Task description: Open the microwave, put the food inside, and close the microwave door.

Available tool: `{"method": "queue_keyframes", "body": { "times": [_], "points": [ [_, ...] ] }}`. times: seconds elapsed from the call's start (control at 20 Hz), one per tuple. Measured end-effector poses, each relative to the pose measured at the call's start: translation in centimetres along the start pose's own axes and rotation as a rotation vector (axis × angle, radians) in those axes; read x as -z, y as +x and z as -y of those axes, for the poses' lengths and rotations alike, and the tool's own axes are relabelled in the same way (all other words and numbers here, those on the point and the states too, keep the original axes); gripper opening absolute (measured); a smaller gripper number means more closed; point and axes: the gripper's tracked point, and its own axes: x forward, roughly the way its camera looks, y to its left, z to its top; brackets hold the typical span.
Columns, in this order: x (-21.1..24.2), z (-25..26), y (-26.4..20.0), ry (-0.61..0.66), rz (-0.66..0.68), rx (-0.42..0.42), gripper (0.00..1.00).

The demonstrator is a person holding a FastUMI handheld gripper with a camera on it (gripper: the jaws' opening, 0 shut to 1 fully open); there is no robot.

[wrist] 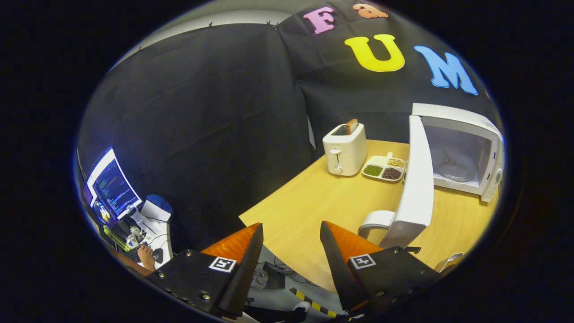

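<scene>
A white microwave (466, 152) stands on the wooden table (314, 206), far ahead and to the right of my fingers. Its door (417, 179) is swung wide open toward me, with the curved handle (374, 222) at its near end. The cavity holds a glass turntable (453, 168). A white divided tray of food (384, 168) lies on the table between the toaster and the open door. My gripper (291, 231) is open, held over the table's near corner with nothing between the fingers. The door handle is just ahead of the right finger (334, 251).
A white toaster (344, 150) with a slice of bread sticking up stands at the back of the table, left of the tray. Left of the table, lower down, a desk holds a lit monitor (112, 188) and a person's hand (145, 255). Cables lie on the floor beneath my fingers.
</scene>
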Motion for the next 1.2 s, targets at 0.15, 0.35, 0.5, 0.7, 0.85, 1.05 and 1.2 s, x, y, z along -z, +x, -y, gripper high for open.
{"method": "queue_keyframes", "body": {
  "times": [0.15, 0.35, 0.5, 0.7, 0.85, 1.05, 1.2],
  "points": [
    [-2.4, -0.8, -2.2, -0.016, 0.056, -0.055, 0.87],
    [-6.1, 0.0, -6.0, -0.015, 0.154, -0.071, 0.89],
    [-7.8, 2.2, -8.3, 0.002, 0.197, -0.051, 0.89],
    [-8.1, 6.2, -11.3, 0.017, 0.210, -0.003, 0.89],
    [-7.9, 9.4, -13.2, 0.038, 0.219, 0.040, 0.89],
    [-7.6, 13.6, -15.9, 0.079, 0.240, 0.103, 0.89],
    [-7.3, 17.0, -17.7, 0.111, 0.257, 0.151, 0.89]
  ]
}}
